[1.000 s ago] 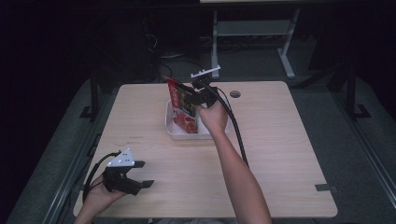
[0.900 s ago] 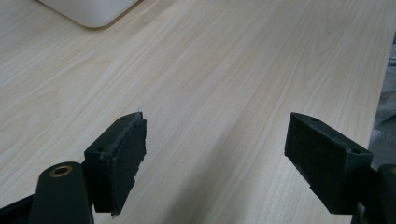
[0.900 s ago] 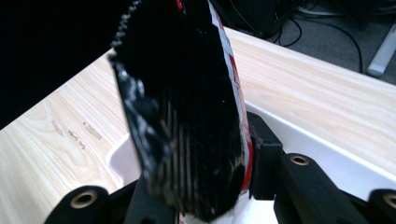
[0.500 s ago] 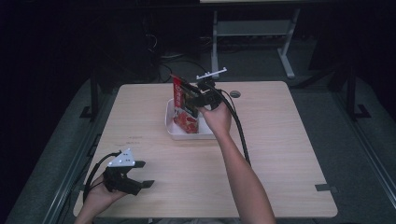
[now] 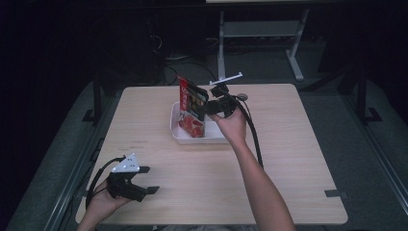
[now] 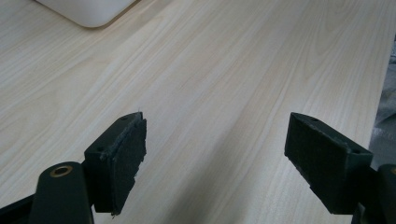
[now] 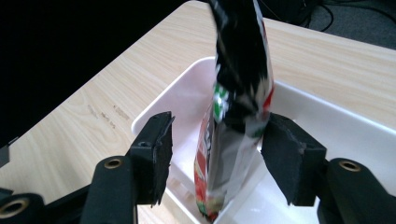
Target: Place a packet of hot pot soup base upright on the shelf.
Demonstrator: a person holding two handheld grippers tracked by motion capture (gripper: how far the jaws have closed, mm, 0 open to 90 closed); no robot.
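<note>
Black jaws of the right gripper (image 7: pixel 215 158) have just been opening; the red packet (image 7: pixel 236 116) stands between them, upright in the white tray (image 7: pixel 159 109), one pad apart. Left gripper (image 6: pixel 212 163) gapes empty above the table (image 6: pixel 224 70).

The white tray (image 5: pixel 179 132) sits at the far middle of the table (image 5: pixel 298 159), and a red snack bag (image 5: pixel 191 111) stands upright in its left part, blocking passage there. The right gripper (image 5: pixel 206 107) hovers at the bag, jaws just opened with the bag between them. The table's near, left and right stretches lie open, apart from the left gripper (image 5: pixel 146 179) at the near left corner.
</note>
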